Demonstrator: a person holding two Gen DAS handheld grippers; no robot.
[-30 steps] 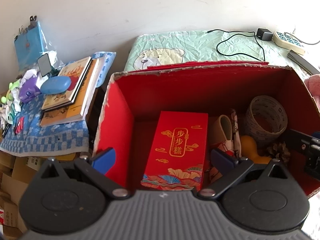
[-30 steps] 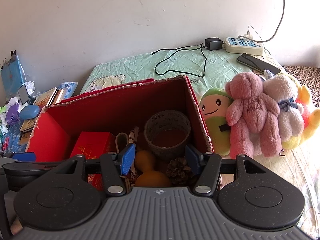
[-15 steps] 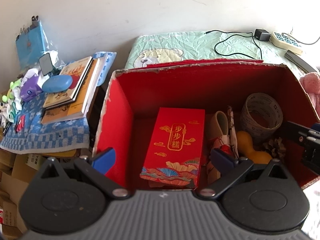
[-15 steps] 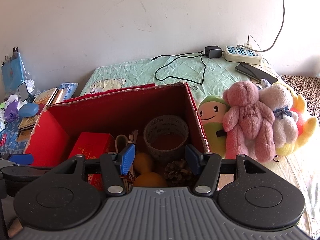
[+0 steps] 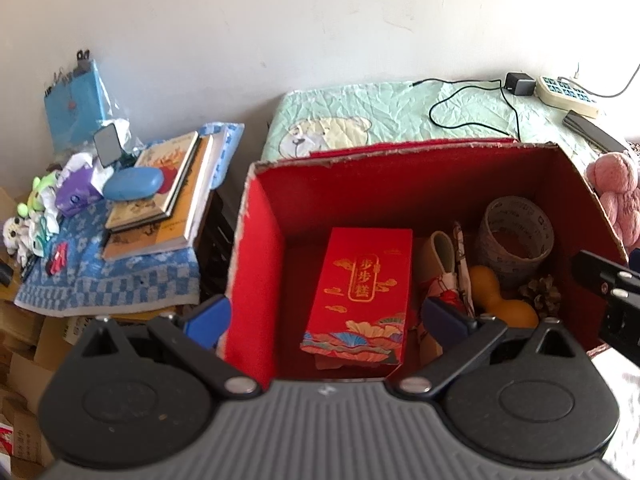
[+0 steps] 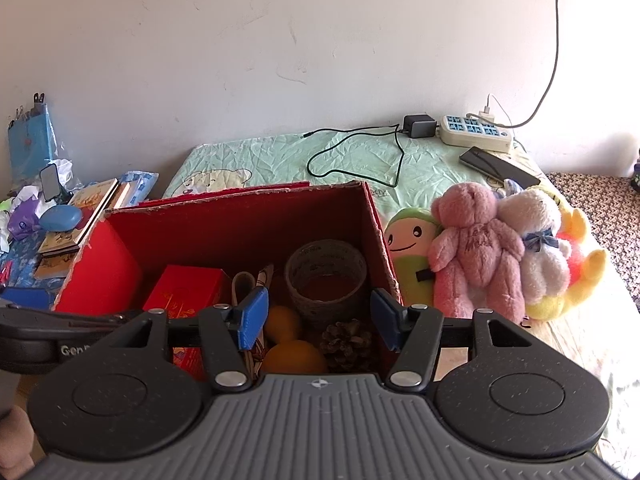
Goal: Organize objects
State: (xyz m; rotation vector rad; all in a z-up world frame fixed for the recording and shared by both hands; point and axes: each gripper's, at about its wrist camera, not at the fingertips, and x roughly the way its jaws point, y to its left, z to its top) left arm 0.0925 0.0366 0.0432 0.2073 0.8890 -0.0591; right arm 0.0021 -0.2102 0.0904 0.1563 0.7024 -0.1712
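An open red cardboard box [image 5: 260, 264] [image 6: 240, 216] stands on the bed. Inside lie a red gift box [image 5: 360, 292] [image 6: 184, 292], a woven cup [image 5: 516, 240] [image 6: 326, 276], an orange gourd [image 5: 500, 300] [image 6: 288, 344], a pine cone [image 5: 540, 292] [image 6: 346, 340] and a folded cloth item [image 5: 448, 264]. My left gripper [image 5: 324, 316] hangs open over the box's near left wall, holding nothing. Also open and empty, my right gripper [image 6: 318, 320] hovers above the gourd and pine cone at the box's right end.
Plush toys [image 6: 476, 248] lean beside the box's right wall. A power strip [image 6: 476, 136], a charger cable [image 6: 360, 156] and a phone [image 6: 496, 166] lie at the bed's far end. Left, a side table holds books [image 5: 160, 200] and a blue case [image 5: 132, 184].
Both grippers have drawn back and risen slightly, so the box looks smaller and lower in each view. Both stay open; nothing in the box has moved.
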